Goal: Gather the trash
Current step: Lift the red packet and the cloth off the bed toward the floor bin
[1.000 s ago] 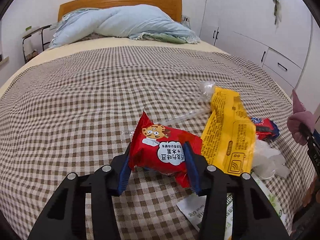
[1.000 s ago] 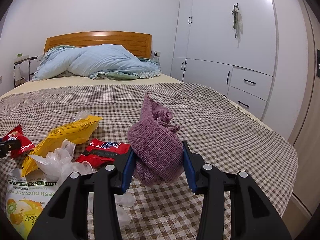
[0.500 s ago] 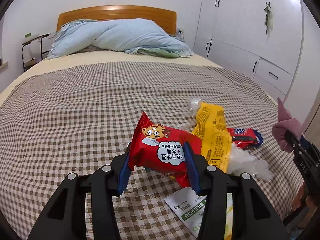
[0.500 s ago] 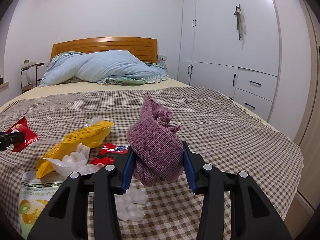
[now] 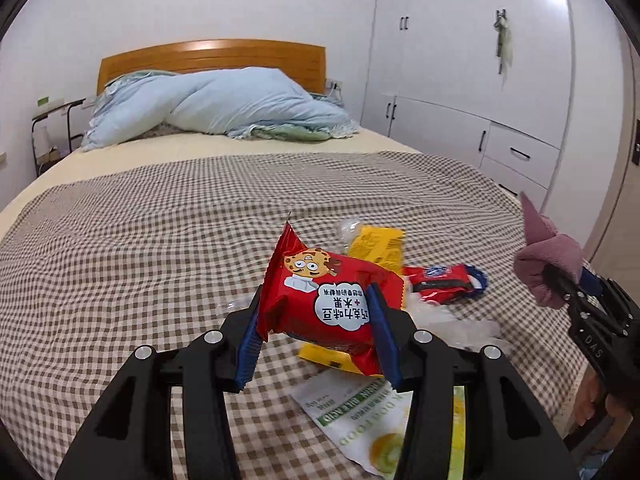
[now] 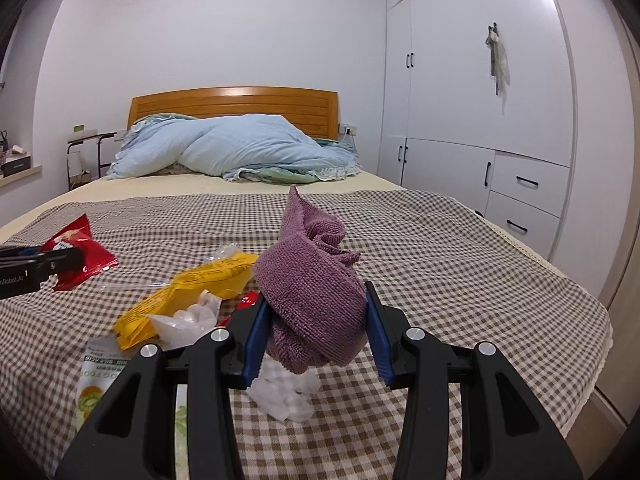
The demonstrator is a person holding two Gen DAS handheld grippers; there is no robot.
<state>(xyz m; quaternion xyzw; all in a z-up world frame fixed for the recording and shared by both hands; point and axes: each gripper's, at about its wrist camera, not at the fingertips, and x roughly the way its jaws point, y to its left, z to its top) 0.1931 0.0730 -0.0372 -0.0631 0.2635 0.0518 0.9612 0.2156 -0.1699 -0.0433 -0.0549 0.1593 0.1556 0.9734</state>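
Bedroom light falls on a bed (image 5: 120, 240) spread with a brown-and-white checked cover, a rumpled pale blue duvet (image 5: 224, 108) heaped against the wooden headboard (image 5: 212, 54) and white wardrobes (image 6: 480, 120) along the right wall. Near the foot of the bed lies a scatter of trash: a yellow wrapper (image 6: 200, 284), a red-and-blue wrapper (image 5: 444, 280), crumpled clear plastic (image 6: 188, 320) and a white-and-green food pouch (image 5: 360, 412).

Held clear of the cover, the left tool (image 5: 320, 332) grips a red snack packet (image 5: 332, 300) between its blue pads; the packet bulges upward out of the jaws, which suggests it is puffed and light and is being pinched across its middle so it will not slip. Across the pile, the right tool (image 6: 316, 332) is closed on a bunched purple towel (image 6: 312, 280), the cloth folded into a thick wad that fills the gap between the pads and rises above them. The towel is probably held aside so that the wrappers beneath and beside it can be reached.

Both tools look to be carrying their loads away from the pile, one piece of trash already in hand and the rest of the litter not yet gathered. No bin or bag shows in either view.
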